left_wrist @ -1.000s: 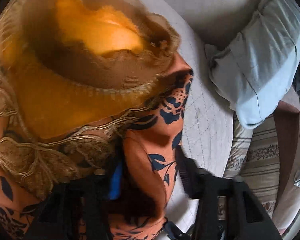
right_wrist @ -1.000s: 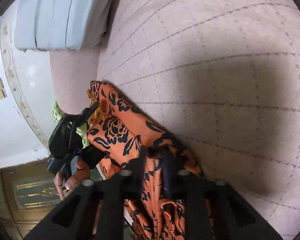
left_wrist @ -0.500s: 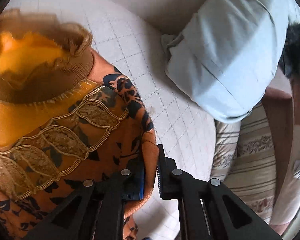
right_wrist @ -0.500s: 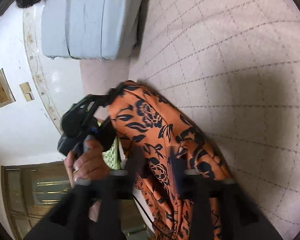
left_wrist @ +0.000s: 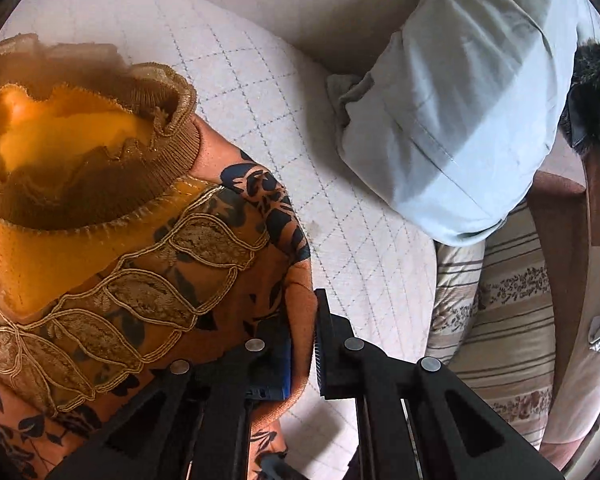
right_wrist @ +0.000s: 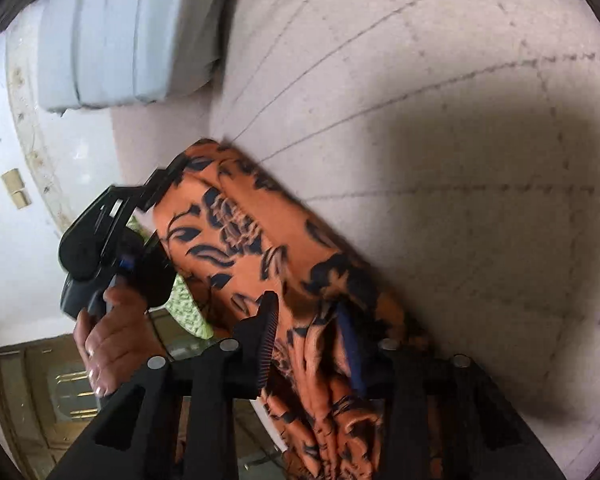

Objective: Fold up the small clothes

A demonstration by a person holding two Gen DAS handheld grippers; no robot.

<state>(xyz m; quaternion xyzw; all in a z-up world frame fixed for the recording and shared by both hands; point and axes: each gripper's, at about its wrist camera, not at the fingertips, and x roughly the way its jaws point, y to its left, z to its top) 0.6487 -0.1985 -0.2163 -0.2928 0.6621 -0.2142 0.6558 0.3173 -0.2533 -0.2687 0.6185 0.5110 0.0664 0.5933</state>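
A small orange garment with dark blue flowers, gold lace trim and a ruffled brown collar (left_wrist: pixel 148 264) hangs over the white quilted bed (left_wrist: pixel 260 92). My left gripper (left_wrist: pixel 302 340) is shut on its edge, the cloth pinched between the pads. In the right wrist view the same garment (right_wrist: pixel 260 248) stretches from the left gripper (right_wrist: pixel 112 240), held by a hand, to my right gripper (right_wrist: pixel 310 344). The right jaws stand apart with bunched cloth lying between them.
A pale blue pillow (left_wrist: pixel 460 112) lies at the head of the bed, also in the right wrist view (right_wrist: pixel 124 28). A striped floral quilt (left_wrist: pixel 504 312) lies at the right. A wooden door (right_wrist: pixel 40 392) and white wall are behind.
The left gripper closed on the garment's edge and pulled it down and left. The right gripper's jaws have opened from their earlier grip on the cloth.
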